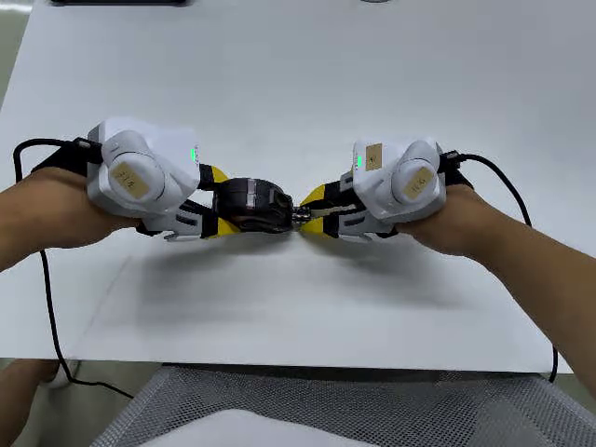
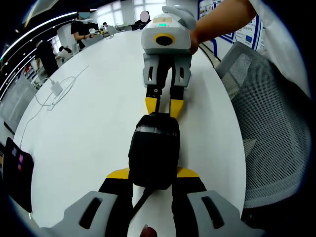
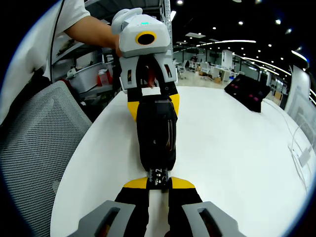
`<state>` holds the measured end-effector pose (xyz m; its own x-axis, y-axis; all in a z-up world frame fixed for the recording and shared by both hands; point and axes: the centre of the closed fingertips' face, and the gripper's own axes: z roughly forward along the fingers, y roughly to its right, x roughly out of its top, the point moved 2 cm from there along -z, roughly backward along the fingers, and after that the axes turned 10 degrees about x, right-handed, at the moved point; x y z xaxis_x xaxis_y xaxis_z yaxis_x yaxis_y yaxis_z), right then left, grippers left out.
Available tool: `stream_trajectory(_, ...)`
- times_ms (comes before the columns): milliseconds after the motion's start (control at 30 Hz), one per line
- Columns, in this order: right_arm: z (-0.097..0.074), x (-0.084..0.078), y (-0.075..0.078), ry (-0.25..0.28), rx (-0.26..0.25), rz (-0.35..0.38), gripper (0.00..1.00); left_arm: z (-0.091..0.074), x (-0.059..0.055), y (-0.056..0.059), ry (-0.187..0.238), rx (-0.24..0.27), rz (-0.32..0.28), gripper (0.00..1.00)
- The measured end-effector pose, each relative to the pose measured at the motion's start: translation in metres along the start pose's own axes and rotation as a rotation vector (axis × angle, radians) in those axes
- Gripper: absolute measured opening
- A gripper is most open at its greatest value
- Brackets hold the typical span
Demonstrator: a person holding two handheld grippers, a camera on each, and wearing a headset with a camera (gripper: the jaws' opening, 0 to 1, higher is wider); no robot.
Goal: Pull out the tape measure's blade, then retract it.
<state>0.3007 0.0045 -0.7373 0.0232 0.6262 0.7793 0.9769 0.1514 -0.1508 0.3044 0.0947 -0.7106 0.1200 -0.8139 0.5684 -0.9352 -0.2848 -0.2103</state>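
Head view: left claw (image 1: 222,209) clamped around the black tape measure (image 1: 253,205), over the white worktop (image 1: 298,84). Right claw (image 1: 314,210) pinched on the blade's end hook (image 1: 300,214), which sits close against the case mouth.

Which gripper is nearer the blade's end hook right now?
Right. The right gripper pinches the end hook where it leaves the case; the left gripper clamps the case's opposite end.
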Motion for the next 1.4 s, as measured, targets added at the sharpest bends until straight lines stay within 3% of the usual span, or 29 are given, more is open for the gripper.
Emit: stream_trajectory(1400, -0.034, -0.029, -0.004, -0.045, -0.032, 0.024, 0.10, 0.000, 0.000, 0.000, -0.002, 0.002, -0.004, 0.25)
